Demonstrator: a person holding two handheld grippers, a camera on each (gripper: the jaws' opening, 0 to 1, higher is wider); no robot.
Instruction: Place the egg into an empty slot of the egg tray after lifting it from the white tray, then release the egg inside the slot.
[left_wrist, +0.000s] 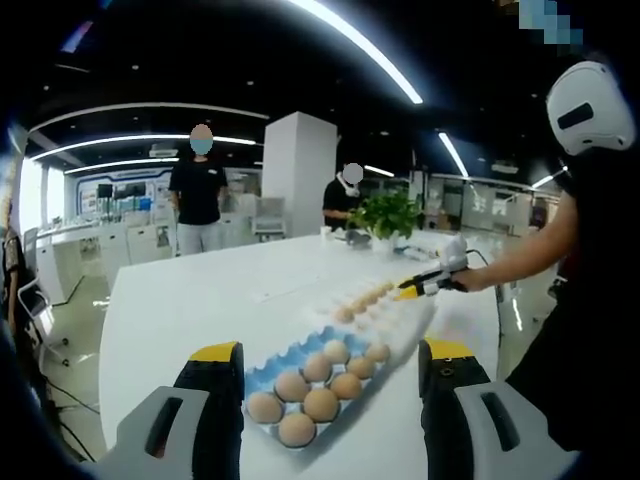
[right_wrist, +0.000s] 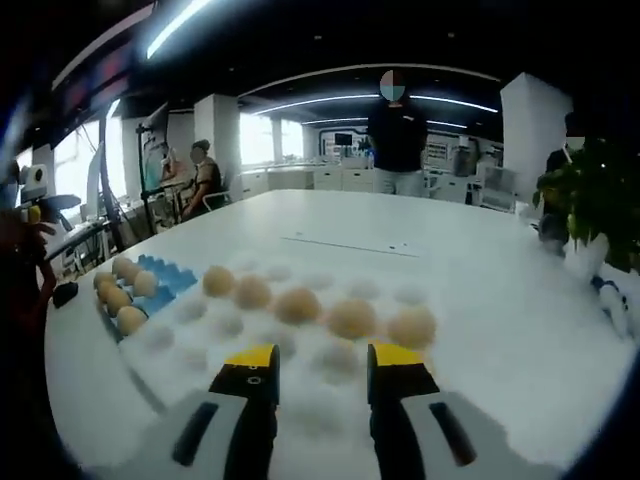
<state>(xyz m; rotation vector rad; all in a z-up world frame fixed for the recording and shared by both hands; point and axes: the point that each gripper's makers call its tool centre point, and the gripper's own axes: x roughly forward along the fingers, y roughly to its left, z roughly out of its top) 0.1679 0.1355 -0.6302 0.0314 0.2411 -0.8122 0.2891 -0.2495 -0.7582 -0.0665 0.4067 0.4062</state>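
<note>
The blue egg tray (left_wrist: 262, 375) holds several brown eggs (left_wrist: 321, 403) and lies just ahead of my left gripper (left_wrist: 330, 365), whose jaws stand wide open with nothing in them. Beyond it sits the white tray (left_wrist: 405, 318) with a row of eggs (left_wrist: 364, 297). My right gripper (left_wrist: 408, 290), held by a person's hand, hovers at the white tray's far end. In the right gripper view, my right gripper (right_wrist: 322, 372) is open and empty, low over the white tray (right_wrist: 330, 405), just short of the row of eggs (right_wrist: 352, 318). The blue egg tray (right_wrist: 165, 283) lies to the left.
Everything rests on a large white table (left_wrist: 200, 290). A potted plant (left_wrist: 387, 214) stands at its far end. Two people stand beyond the table (left_wrist: 199, 190), and another sits at the left (right_wrist: 203, 175). Papers (right_wrist: 345, 245) lie mid-table.
</note>
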